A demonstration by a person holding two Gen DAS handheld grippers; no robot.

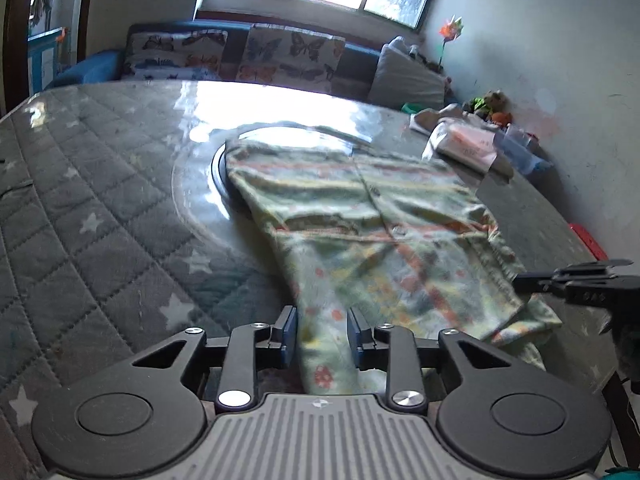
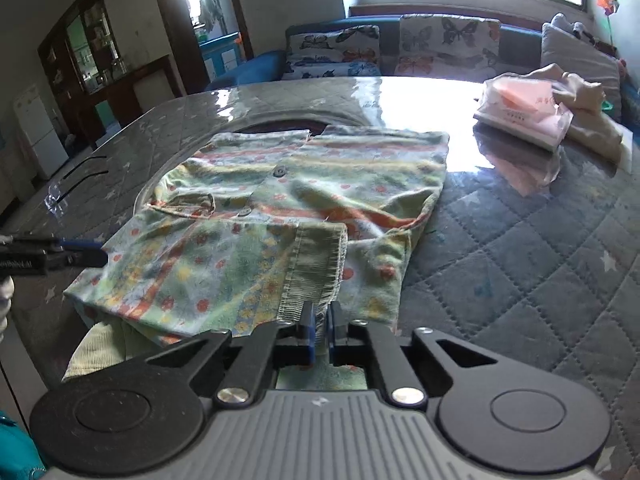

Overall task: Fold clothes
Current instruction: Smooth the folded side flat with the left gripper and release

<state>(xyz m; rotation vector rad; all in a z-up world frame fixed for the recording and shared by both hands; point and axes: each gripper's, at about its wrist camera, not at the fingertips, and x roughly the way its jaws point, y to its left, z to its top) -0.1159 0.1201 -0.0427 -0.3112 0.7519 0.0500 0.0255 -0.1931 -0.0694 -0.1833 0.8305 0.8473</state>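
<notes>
One garment: a pale green button-front shirt with orange stripes and a small flower print [image 1: 372,232], spread on the table, its far part over a round glass turntable [image 1: 208,184].
Buttons visible on its placket: two, dark and round [image 2: 281,171].
One table: a grey quilted star-pattern cover under a glossy clear sheet [image 2: 520,248].
Two grippers, black with blue pads.
Left gripper [image 1: 322,330]: jaws part open, a strip of the shirt's cloth lying between them; whether the pads press it cannot be told.
Right gripper [image 2: 319,330]: jaws closed on the ribbed hem edge of a folded-over sleeve at the shirt's near side.
One pink-and-white plastic packet [image 2: 524,110], far right of the table, well apart from the shirt.
Two butterfly-print cushions [image 2: 336,52] on one blue sofa [image 2: 256,66] behind the table.
</notes>
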